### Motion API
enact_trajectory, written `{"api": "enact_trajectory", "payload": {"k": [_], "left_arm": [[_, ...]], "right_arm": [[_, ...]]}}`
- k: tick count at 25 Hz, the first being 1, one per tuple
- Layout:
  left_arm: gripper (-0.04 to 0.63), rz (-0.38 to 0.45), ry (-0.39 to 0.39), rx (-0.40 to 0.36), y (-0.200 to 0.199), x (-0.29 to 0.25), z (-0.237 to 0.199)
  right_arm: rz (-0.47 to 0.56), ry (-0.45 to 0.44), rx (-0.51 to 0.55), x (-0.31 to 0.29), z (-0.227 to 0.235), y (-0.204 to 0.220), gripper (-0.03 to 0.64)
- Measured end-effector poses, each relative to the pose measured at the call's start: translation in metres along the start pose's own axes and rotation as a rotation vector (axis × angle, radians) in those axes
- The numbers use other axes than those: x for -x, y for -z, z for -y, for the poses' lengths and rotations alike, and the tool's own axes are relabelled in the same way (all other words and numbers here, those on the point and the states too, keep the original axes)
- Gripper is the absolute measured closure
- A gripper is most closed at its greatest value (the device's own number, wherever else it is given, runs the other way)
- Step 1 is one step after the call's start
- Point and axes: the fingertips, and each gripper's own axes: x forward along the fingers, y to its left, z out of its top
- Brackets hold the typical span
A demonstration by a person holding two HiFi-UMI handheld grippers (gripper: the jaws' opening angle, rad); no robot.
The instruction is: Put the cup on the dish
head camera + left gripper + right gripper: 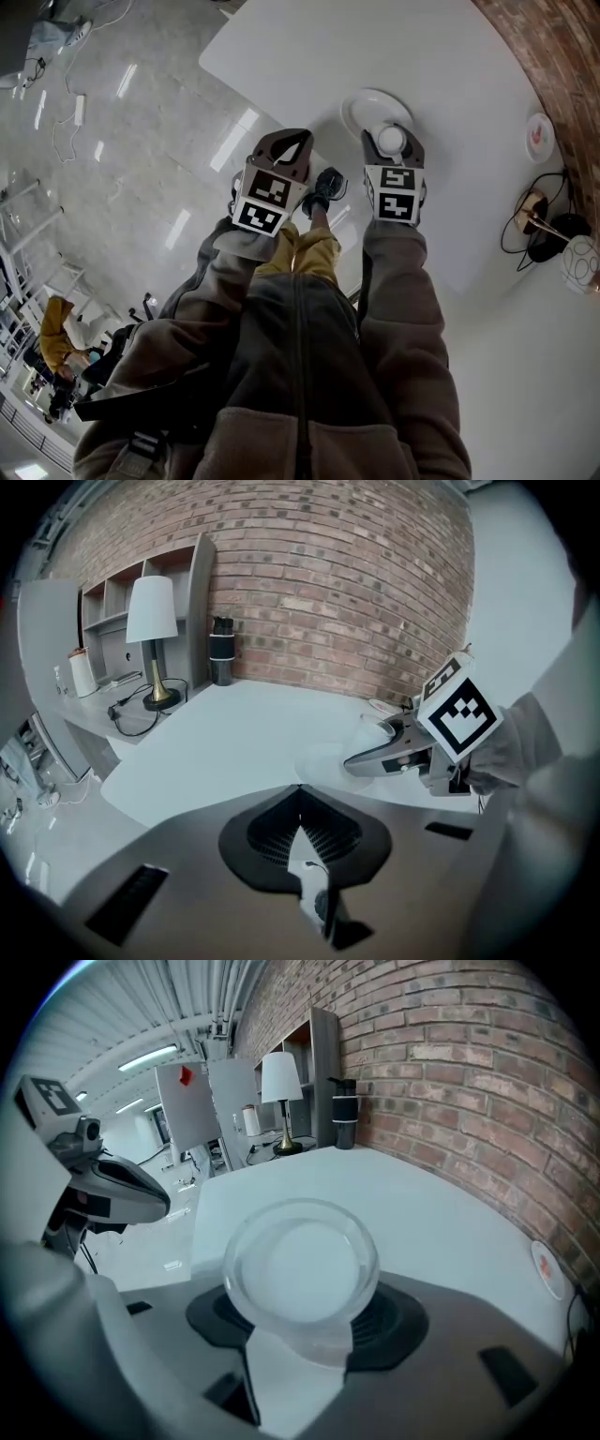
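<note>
White tabletop [309,56] with a rounded edge, set against a red brick wall [328,583] above a glossy grey floor [141,169]. Item one: dish [367,105], white, round and shallow, lay on the table near its front edge. Item two: cup [300,1265], clear and round-mouthed, was clamped in the right gripper [392,142], whose jaws stood wide with one against each side of it. The cup's mouth faced the camera in the right gripper view. Seen from the head view, the cup overlapped the near rim of the dish; whether it touched the dish could not be told. Item three: left gripper [300,791], jaws brought together with the tips meeting and nothing between them, was held beside the right gripper near the table's edge. Sundries at the far end of the table: a lamp [152,621] with a white shade and brass foot, a black bottle [221,652] standing upright by the wall, and a grey shelf unit [187,583]. A small saucer [540,136] with a red mark lay close to the wall, well apart from the dish. Brown-grey fleece sleeves [403,309] ran back from both grippers.
</note>
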Motion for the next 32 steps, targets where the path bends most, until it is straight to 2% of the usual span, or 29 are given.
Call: {"api": "enact_trajectory", "payload": {"k": [11,20,30,32], "left_arm": [[0.591,-0.025,-0.005,0.020,0.006,-0.011,-0.016],[0.591,-0.032,-0.003,0.021,0.006,-0.017,-0.016],[0.591,-0.031,0.001,0.023,0.004,-0.012,-0.011],[0.591,-0.023,-0.004,0.021,0.001,-0.008,-0.011]], "right_arm": [[-0.054,0.010,0.028,-0.037,0.006,0.005,0.362],[-0.065,0.005,0.015,-0.043,0.010,0.009,0.362],[-0.073,-0.023,0.047,-0.041,0.006,0.009,0.359],[-0.050,-0.024,0.042,-0.034,0.005,0.003,0.337]]}}
